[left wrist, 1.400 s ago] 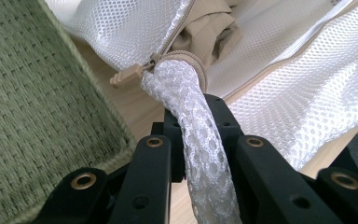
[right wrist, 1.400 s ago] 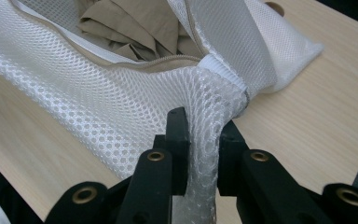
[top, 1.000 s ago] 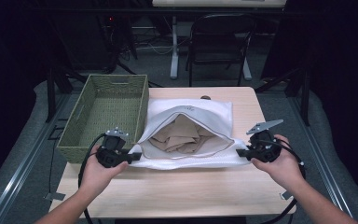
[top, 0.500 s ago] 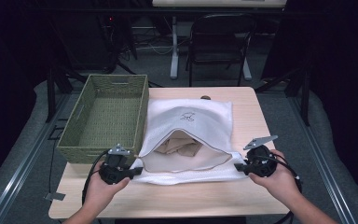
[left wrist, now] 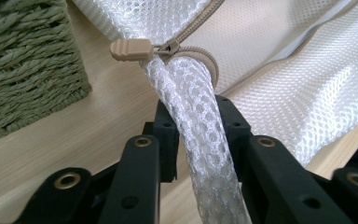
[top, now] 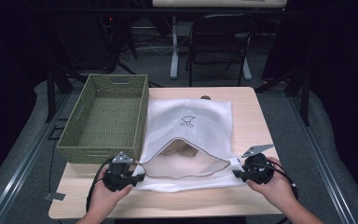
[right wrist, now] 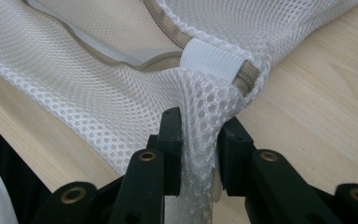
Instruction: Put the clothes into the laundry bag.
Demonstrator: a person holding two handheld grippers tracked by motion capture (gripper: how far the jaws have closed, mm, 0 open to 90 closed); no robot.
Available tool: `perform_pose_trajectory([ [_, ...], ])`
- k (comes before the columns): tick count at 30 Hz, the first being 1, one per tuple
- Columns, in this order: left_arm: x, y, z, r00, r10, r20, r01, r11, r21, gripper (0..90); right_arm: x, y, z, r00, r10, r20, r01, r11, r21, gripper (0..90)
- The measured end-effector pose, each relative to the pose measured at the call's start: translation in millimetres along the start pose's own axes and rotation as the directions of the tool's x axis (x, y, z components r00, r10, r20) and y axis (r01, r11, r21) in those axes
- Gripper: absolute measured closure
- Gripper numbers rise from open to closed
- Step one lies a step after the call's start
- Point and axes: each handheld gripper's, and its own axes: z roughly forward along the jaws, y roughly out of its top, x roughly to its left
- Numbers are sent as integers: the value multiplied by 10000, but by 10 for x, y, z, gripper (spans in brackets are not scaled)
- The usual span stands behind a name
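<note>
A white mesh laundry bag (top: 189,121) lies on the wooden table (top: 249,116) with its zip mouth gaping toward me and beige cloth (top: 186,151) inside. My left gripper (top: 137,176) holds the bag's near left corner. In the left gripper view a bunched roll of mesh (left wrist: 193,107) fills the gap between the jaws, just below the tan zipper pull (left wrist: 130,49). My right gripper (top: 237,173) holds the near right corner, with mesh (right wrist: 200,126) between the jaws beside a white tab (right wrist: 212,60). Both pairs of jaws have just been opening, and the mesh still touches both sides.
A green woven basket (top: 107,112) stands on the table's left side, right beside the bag. A black chair (top: 219,37) and a table leg stand beyond the far edge. Bare wood runs along the near edge and on the right.
Both hands have come down and drawn toward me. The bag's mouth, held up wide before, has sunk flat onto the table, and less of the beige cloth shows.
</note>
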Motion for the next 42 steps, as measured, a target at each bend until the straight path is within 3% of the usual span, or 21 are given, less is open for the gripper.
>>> perform_pose_trajectory([
  [4, -21, -15, 19, 9998, 175, -125, -174, 9998, 118, 667, -5, -32, 15, 10000, 71, -50, -72, 9999, -156, 690],
  [11, -49, -20, 44, 9997, 253, 38, -254, 9993, 288, 551, 15, -80, 28, 9996, 176, -200, -180, 9997, -160, 625],
  [18, -71, -6, 4, 9990, 413, -165, -408, 9988, 283, 466, 49, -130, 25, 10000, -80, 8, 80, 9992, -396, 503],
  [33, -128, 194, -243, 9952, 770, -597, -779, 9969, -138, 456, 72, -86, -191, 9996, 36, 263, -4, 9924, -1228, 449],
  [42, -159, 291, -305, 9938, 942, -592, -965, 9946, -384, 453, 207, 139, -130, 9976, -676, 167, 694, 9855, -1548, 453],
])
